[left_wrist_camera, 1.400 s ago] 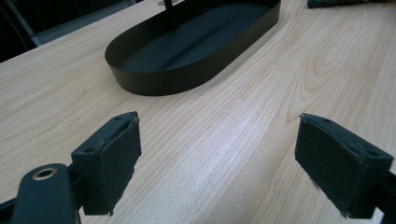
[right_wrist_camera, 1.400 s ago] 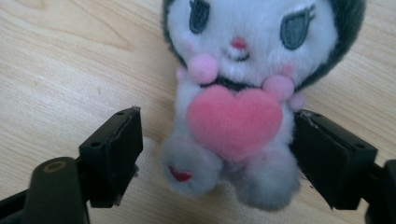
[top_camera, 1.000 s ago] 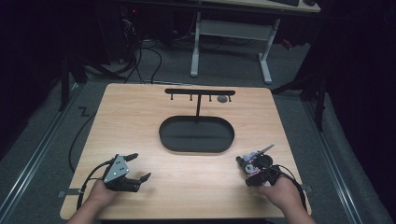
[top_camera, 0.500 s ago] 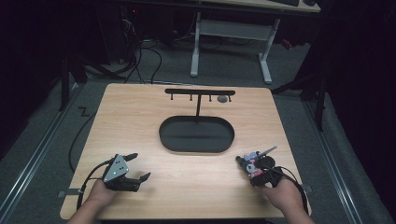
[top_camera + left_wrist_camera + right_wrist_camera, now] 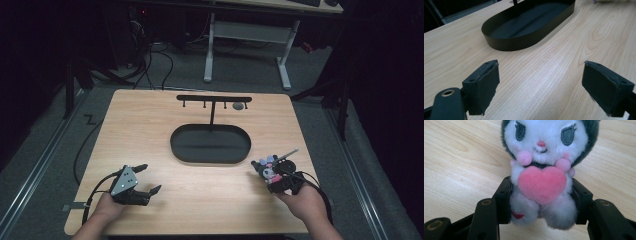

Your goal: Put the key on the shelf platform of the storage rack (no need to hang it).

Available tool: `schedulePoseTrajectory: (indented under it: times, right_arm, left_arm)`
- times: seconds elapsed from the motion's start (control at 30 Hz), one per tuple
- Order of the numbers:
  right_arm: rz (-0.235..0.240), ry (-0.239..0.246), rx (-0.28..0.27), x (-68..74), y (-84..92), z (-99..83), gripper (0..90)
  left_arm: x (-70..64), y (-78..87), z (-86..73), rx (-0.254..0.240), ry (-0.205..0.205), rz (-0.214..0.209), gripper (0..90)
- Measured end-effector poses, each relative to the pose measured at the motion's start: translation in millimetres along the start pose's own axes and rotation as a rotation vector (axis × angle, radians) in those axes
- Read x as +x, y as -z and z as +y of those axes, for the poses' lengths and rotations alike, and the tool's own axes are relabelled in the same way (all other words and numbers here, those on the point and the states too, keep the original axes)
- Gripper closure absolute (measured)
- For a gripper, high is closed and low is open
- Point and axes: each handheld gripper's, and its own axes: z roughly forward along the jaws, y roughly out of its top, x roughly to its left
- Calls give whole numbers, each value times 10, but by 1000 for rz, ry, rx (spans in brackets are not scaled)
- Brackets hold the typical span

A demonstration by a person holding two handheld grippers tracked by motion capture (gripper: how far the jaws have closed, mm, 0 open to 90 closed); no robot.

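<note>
— Where the light falls, what lies on it?

— A pale wooden table with visible grain, set on a grey floor in a dark room. Near the table's middle sits a black oval tray, and from its far side a thin post rises to a black hanger bar with small pegs under it; a small grey round thing hangs near the bar's right end.

— And beyond the table?

— A white-legged desk frame and loose black cables on the floor, the rest in shadow.

— The grippers?

— The left gripper rests at the near left of the table, jaws spread wide with bare wood between them; in the left gripper view the tray lies ahead of it. The right gripper, at the near right just beside the tray's end, is clamped on a plush toy: white face, dark hood, pink heart at its chest, squeezed at the body between both jaws above the tabletop.
</note>
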Motion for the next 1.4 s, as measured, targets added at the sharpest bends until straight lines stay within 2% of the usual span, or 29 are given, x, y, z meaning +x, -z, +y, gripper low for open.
schedulePoseTrajectory:
  times: [0.1, 0.2, 0.37, 0.67, 1.13, 1.4]
  right_arm:
    - [-1, 16, -8, 41, 33, 35, 473]
    - [18, 25, -25, 87, 61, 70, 472]
    - [23, 40, -16, 142, 65, 119, 472]
    - [35, 67, -37, 235, 145, 230, 472]
    - [43, 95, -41, 329, 125, 360, 472]
    - [53, 113, -58, 386, 160, 512, 472]
  left_arm:
    - [3, 9, -3, -8, 7, 2, 154]
    - [7, 9, -4, -10, 7, 2, 154]
    - [15, 10, -4, -10, 14, 2, 154]
    - [5, 9, -3, -11, 7, 0, 154]
    - [8, 8, -3, -11, 7, -3, 154]
    - [11, 7, -3, -9, 8, -2, 154]
